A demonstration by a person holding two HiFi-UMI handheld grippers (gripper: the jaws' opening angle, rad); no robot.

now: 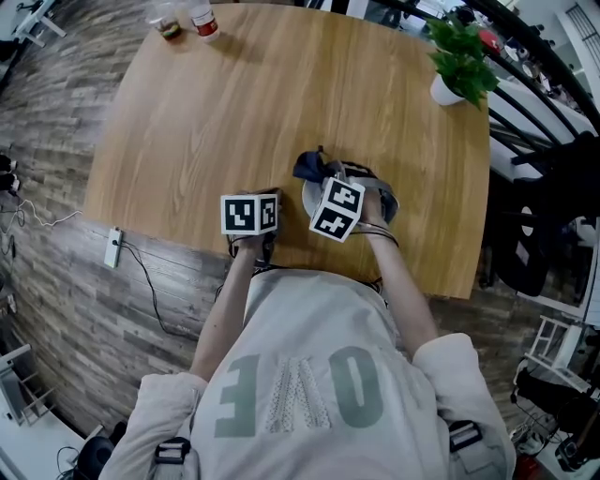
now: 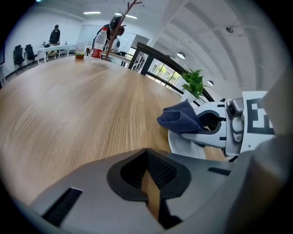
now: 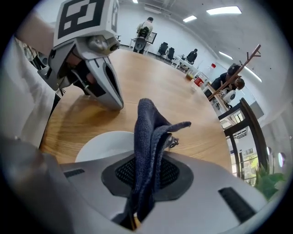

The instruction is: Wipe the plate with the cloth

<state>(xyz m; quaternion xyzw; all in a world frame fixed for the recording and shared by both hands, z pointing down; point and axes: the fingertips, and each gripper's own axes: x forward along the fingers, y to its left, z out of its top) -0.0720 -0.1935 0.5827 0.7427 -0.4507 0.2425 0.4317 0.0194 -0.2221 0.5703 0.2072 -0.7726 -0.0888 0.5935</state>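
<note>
A white plate (image 1: 307, 196) lies near the table's front edge, mostly hidden under my right gripper (image 1: 330, 187). That gripper is shut on a dark blue cloth (image 3: 147, 132), whose folds stand up out of the jaws above the plate (image 3: 103, 144). In the head view the cloth (image 1: 309, 167) sticks out past the plate's far rim. My left gripper (image 2: 147, 157) is shut with nothing between its pads. It hovers over bare wood just left of the plate (image 2: 183, 145), and the cloth (image 2: 181, 118) and the right gripper (image 2: 219, 130) show on its right.
A round wooden table (image 1: 244, 103) carries a potted plant (image 1: 461, 58) at its far right, and a bottle (image 1: 202, 22) and a cup (image 1: 169, 28) at its far left. A power strip (image 1: 112, 247) lies on the floor. Dark chairs (image 1: 553, 216) stand to the right.
</note>
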